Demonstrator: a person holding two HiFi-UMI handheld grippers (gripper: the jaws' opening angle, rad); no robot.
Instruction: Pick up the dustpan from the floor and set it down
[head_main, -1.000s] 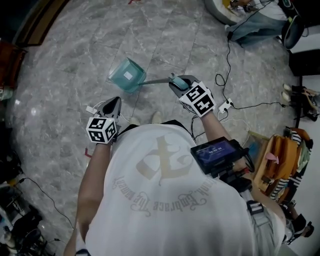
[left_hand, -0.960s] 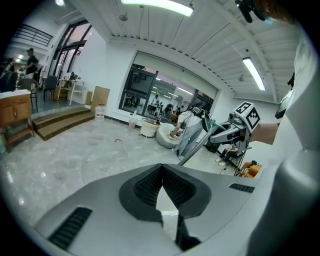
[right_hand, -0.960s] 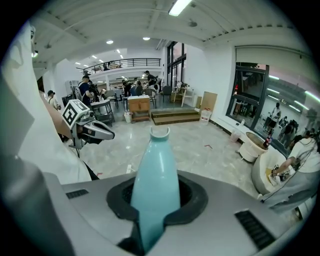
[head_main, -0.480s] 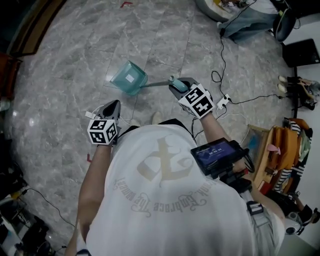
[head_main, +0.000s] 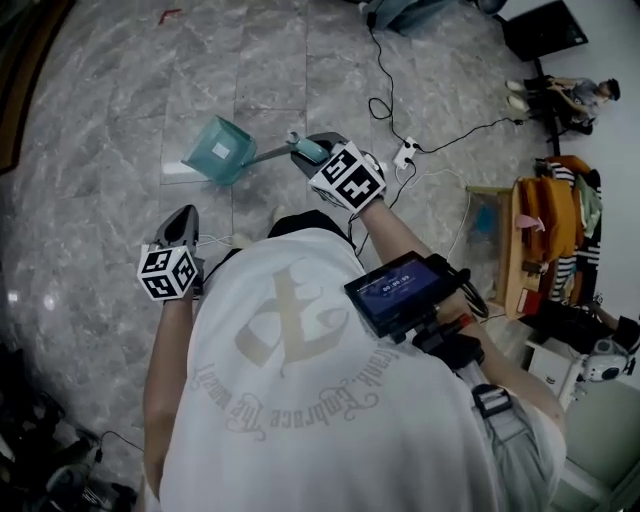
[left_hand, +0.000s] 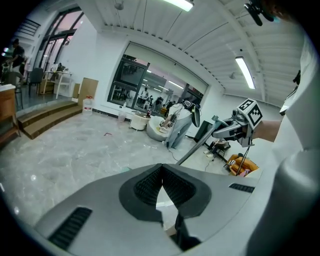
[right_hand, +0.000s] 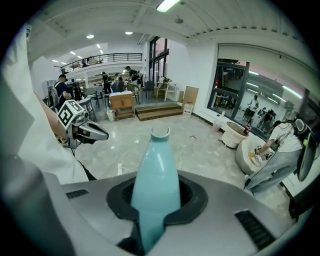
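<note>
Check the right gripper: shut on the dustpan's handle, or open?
Shut: jaws of the right gripper press both sides of the teal dustpan handle.

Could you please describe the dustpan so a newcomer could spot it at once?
Look at the grey marble floor ahead of the standing person. The dustpan is there, its long handle clamped in the right gripper. Its teal scoop with a pale label sets it apart from the white power strip nearby.

Grey right gripper (right_hand: 156, 205), fingers (right_hand: 192, 199) clamped on upright pale teal plastic dustpan handle (right_hand: 156, 165); left gripper (right_hand: 101, 133) at left over grey marble floor (right_hand: 200, 150).
</note>
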